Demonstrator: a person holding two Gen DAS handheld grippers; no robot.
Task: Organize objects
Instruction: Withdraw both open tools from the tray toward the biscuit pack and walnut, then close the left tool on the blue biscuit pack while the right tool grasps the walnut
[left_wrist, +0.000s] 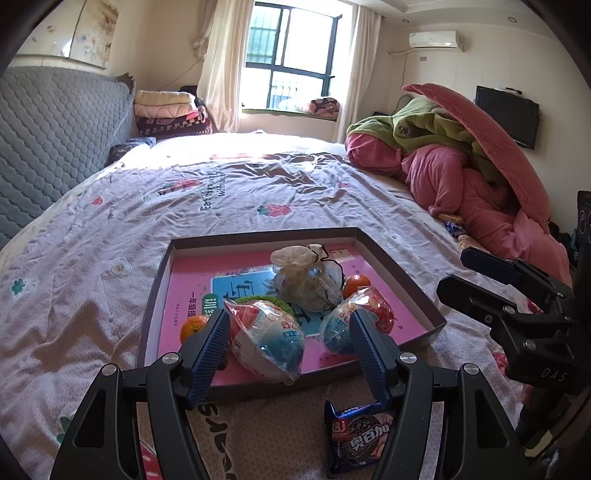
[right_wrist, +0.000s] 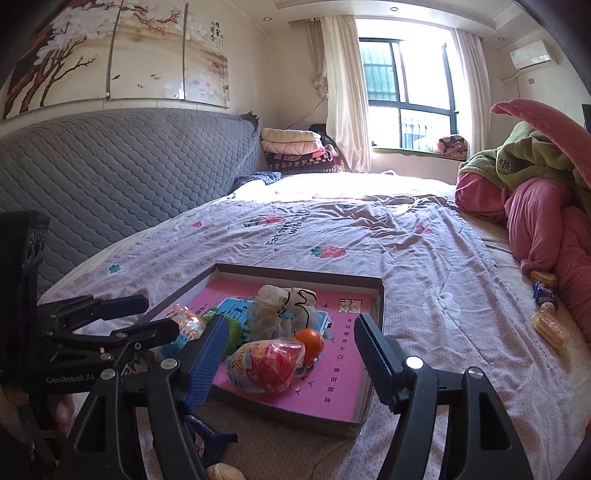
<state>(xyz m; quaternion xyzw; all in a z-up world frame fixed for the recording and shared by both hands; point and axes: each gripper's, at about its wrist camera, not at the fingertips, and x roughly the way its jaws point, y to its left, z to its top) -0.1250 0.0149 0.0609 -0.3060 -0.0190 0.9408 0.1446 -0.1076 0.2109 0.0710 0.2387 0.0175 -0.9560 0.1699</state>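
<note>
Only the left wrist view shows the dark-blue cookie packet (left_wrist: 356, 435), lying on the bedsheet (left_wrist: 110, 229) at 6 o'clock of the shallow cardboard tray (left_wrist: 258, 236). Only the right wrist view shows wrapped snacks (right_wrist: 549, 330) beside the pink quilt (right_wrist: 535, 210), at 3 o'clock. The tray holds crinkly plastic-wrapped egg toys (left_wrist: 266, 339), a knotted translucent bag (left_wrist: 308, 282) and tangerines (left_wrist: 194, 326). The left gripper (left_wrist: 290, 330) and right gripper (right_wrist: 290, 338), both with ribbed blue pads, gape empty.

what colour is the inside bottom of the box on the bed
Bright pink, with a light blue printed panel in the middle. The box shows it best in the left wrist view.
</note>
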